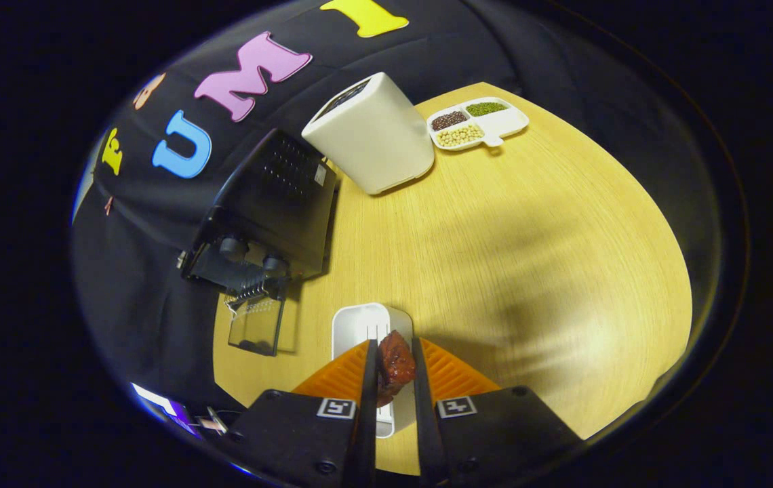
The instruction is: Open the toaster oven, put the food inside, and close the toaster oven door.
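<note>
A dark red piece of food (395, 366) is pinched between both fingers of my gripper (394, 362), which is shut on it. Directly beneath it lies a white rectangular dish (361, 325) on the wooden table (508, 257); the food looks held above the dish. The black toaster oven (271, 210) stands beyond the fingers and to their left, at the table's edge against the booth wall. Its glass door (256, 327) is folded down flat and open, and two knobs (251, 254) show beside the opening.
A tall white box-shaped appliance (373, 132) stands behind the oven. Farther back sits a white divided tray (478, 123) with three kinds of beans. The table's curved edge runs round the right side.
</note>
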The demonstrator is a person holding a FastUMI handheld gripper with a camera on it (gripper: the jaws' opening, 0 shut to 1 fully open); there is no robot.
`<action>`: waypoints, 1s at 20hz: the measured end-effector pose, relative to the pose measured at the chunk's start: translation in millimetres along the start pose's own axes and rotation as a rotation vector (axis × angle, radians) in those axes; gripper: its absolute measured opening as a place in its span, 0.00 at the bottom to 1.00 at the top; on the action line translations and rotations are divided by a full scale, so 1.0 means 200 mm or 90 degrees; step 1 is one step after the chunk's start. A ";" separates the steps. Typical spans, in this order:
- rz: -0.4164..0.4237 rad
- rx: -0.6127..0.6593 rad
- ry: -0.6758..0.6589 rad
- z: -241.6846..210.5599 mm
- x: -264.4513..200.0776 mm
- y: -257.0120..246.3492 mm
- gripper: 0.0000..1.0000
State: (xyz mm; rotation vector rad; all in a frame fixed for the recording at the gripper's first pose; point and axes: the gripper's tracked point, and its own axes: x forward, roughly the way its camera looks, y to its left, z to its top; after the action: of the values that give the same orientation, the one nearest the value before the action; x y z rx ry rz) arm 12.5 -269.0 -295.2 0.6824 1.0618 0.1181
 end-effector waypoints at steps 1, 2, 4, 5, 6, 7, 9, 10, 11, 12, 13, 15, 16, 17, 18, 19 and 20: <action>0.006 0.013 0.007 0.00 0.00 0.01 0.22; 0.013 0.022 0.007 0.01 -0.01 0.01 0.21; 0.012 0.019 0.006 0.03 -0.01 0.01 0.17; 0.007 0.012 0.004 0.05 -0.02 0.01 0.14; 0.001 0.007 0.001 0.05 -0.03 0.01 0.14; -0.005 0.009 -0.007 0.07 -0.04 0.00 0.15; -0.010 0.015 -0.025 0.11 -0.07 0.02 0.14; -0.016 0.013 -0.038 0.13 -0.11 0.04 0.14; -0.021 0.006 -0.050 0.16 -0.14 0.05 0.14; -0.028 -0.003 -0.059 0.16 -0.17 0.06 0.14; -0.033 -0.010 -0.067 0.17 -0.20 0.07 0.14; -0.041 -0.020 -0.079 0.17 -0.25 0.12 0.14; -0.044 -0.022 -0.085 0.16 -0.28 0.16 0.14; -0.046 -0.021 -0.092 0.15 -0.30 0.20 0.14; -0.049 -0.018 -0.101 0.14 -0.31 0.24 0.14; -0.050 -0.013 -0.113 0.13 -0.32 0.29 0.14; -0.051 -0.008 -0.122 0.12 -0.32 0.33 0.14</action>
State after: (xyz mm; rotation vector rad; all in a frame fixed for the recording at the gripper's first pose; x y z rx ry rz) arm 14.5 -253.1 -200.8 0.6264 0.9016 -0.0095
